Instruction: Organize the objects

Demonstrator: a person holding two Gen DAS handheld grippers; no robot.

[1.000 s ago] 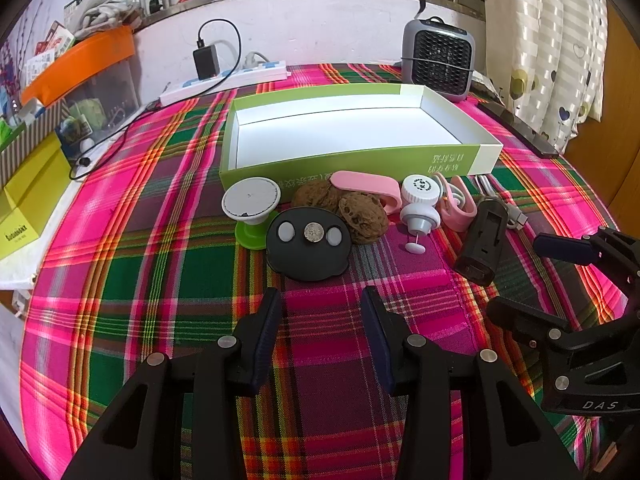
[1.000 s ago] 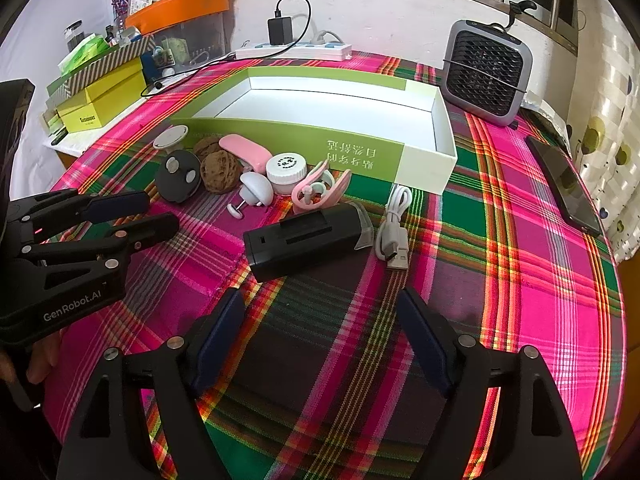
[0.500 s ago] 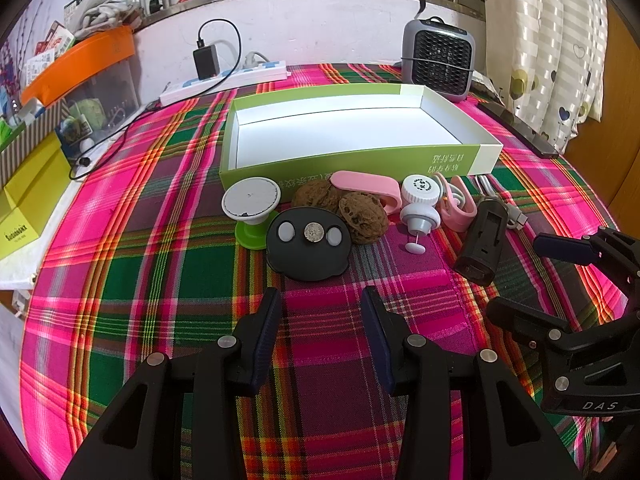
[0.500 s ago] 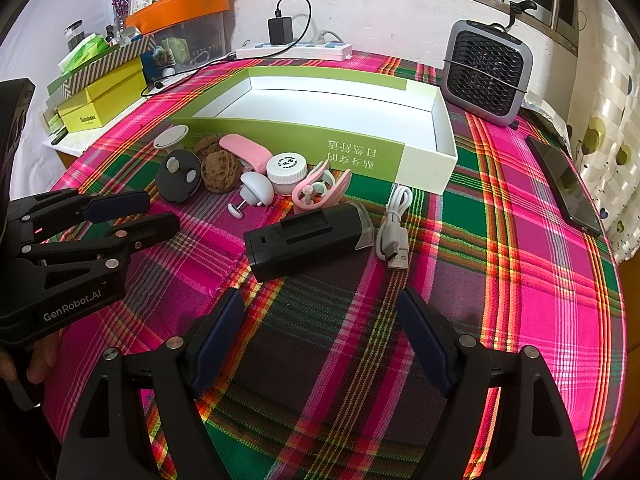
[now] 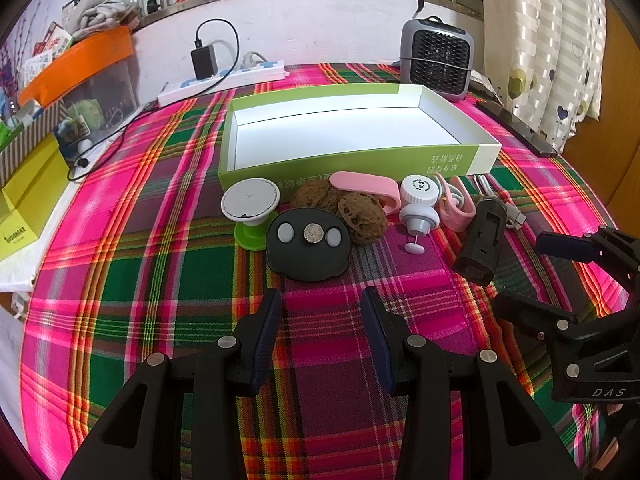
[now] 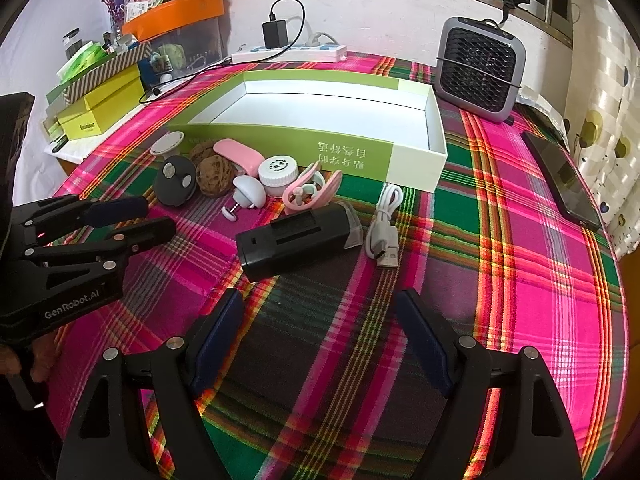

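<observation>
Nothing has moved since a second ago: the left gripper point(image 5: 320, 336) and right gripper point(image 6: 320, 332) hover with fingers spread and empty. Ahead of them small objects line up, black case point(image 6: 296, 236) nearest, green box point(image 5: 352, 136) beyond

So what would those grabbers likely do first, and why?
Probably the right gripper eases forward onto the black case: its jaws are open and empty, the case lies straight ahead, and the green box behind holds nothing.
</observation>
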